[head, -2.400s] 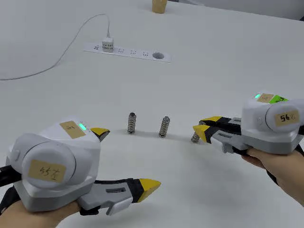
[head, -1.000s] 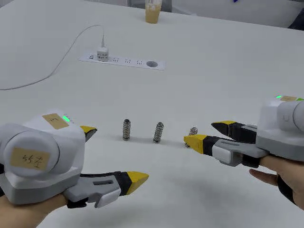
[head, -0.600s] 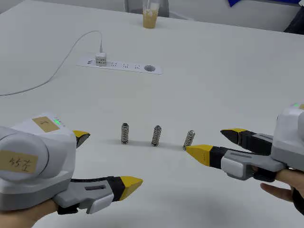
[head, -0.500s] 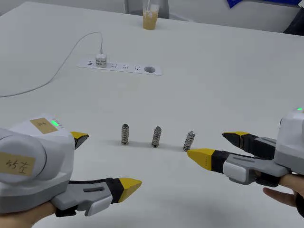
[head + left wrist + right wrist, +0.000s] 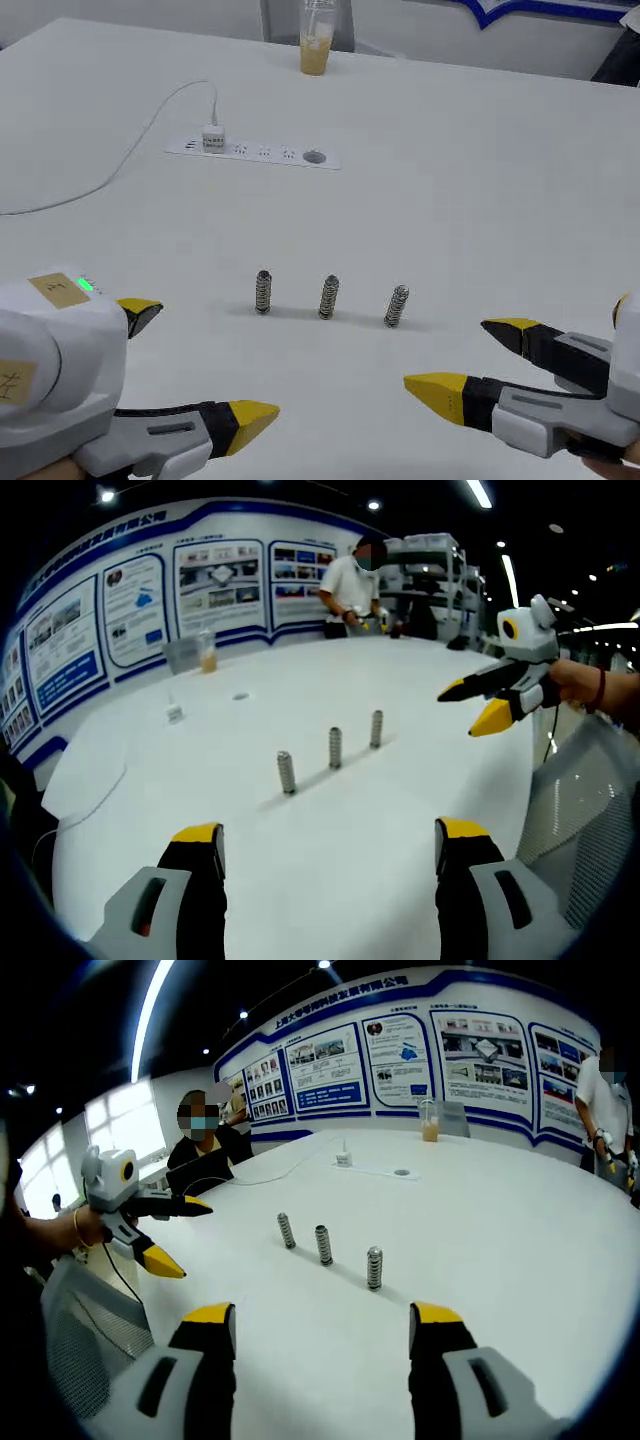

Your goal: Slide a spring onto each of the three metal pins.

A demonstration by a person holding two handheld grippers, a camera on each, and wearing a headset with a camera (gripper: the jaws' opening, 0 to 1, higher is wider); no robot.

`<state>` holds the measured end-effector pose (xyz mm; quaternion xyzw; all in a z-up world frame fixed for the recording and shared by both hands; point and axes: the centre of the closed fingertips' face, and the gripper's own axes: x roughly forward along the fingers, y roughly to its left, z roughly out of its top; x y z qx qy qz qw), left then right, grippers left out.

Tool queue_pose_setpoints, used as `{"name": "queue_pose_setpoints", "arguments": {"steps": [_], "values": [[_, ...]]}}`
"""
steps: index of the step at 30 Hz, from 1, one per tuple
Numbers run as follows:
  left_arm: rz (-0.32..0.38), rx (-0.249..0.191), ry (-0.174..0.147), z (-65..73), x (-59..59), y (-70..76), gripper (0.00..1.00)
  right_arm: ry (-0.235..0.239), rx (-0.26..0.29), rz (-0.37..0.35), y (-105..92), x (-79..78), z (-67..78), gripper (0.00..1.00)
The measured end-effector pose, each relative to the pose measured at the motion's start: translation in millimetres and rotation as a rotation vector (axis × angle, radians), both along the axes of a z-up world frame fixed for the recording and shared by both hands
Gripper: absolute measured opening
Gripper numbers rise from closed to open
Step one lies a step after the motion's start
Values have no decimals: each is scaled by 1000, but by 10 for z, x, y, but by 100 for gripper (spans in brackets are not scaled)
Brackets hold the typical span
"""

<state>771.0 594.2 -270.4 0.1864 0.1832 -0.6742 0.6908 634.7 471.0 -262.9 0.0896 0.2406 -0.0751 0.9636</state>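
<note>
Three upright metal pins, each with a coil spring on it, stand in a row on the white table: the left spring (image 5: 263, 291), the middle spring (image 5: 328, 296) and the right spring (image 5: 396, 306). My left gripper (image 5: 197, 362) is open at the near left, well short of the row, with nothing between its jaws. At the near right my right gripper (image 5: 465, 357) is open too, clear of the right spring. The left gripper view has the row (image 5: 335, 747) beyond the open jaws and the right gripper (image 5: 465, 710) off to the side. The right gripper view shows the row (image 5: 323, 1244) ahead.
A white power strip (image 5: 252, 152) with a plugged adapter and a cable (image 5: 120, 150) lies farther back. A cup of yellowish drink (image 5: 316, 28) stands at the far edge. People stand and sit beyond the table (image 5: 520, 1210) in the gripper views.
My right gripper has drawn back from the right spring toward me and stands open. The left gripper has also pulled back and lower. The head camera has tilted up.
</note>
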Motion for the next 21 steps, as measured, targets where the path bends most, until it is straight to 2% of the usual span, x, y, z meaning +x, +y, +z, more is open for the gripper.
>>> {"name": "queue_pose_setpoints", "arguments": {"steps": [2, 10, 21], "values": [[2, -5, 2, 13, -7, 14, 89, 4, -8, 0, 22, -14, -10, 73], [10, 22, 1, -24, -34, 84, 89, 7, -3, -1, 81, -36, -21, 78], [44, 20, 32, -43, -32, 143, 90, -7, -3, -2, 114, -30, -15, 82]]}}
